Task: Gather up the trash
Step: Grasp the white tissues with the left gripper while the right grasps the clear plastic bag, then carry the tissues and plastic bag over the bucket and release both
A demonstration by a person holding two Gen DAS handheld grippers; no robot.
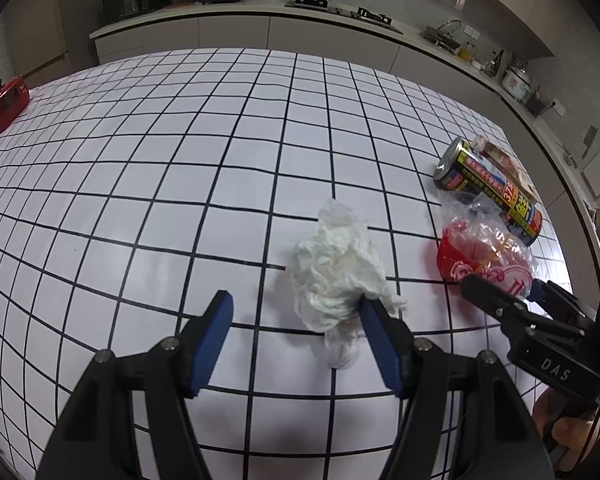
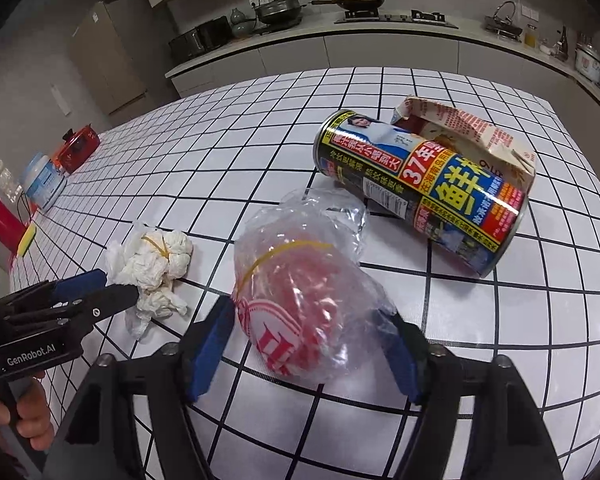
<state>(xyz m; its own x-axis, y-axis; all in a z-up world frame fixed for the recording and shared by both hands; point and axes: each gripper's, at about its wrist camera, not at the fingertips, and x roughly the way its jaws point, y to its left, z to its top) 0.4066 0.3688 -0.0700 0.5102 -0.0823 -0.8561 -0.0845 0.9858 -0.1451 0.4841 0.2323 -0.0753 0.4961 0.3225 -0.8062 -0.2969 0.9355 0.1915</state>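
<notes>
A crumpled white tissue wad (image 1: 338, 280) bound with a yellow rubber band lies on the gridded table (image 1: 180, 160); it also shows in the right wrist view (image 2: 152, 268). My left gripper (image 1: 296, 312) is open, its right finger touching the wad's edge. A red cup in a clear plastic bag (image 2: 300, 308) lies between the fingers of my open right gripper (image 2: 304, 324); the bag also shows in the left wrist view (image 1: 484, 256). A black and yellow drink can (image 2: 420, 196) lies on its side beyond it, with a torn paper carton (image 2: 472, 136) behind.
A red box (image 1: 4, 106) sits at the table's far left edge, with a white and blue jar (image 2: 44, 180) and a yellow sponge (image 2: 27, 240) near it. A kitchen counter (image 1: 260, 20) with pots, a stove and a sink runs behind the table.
</notes>
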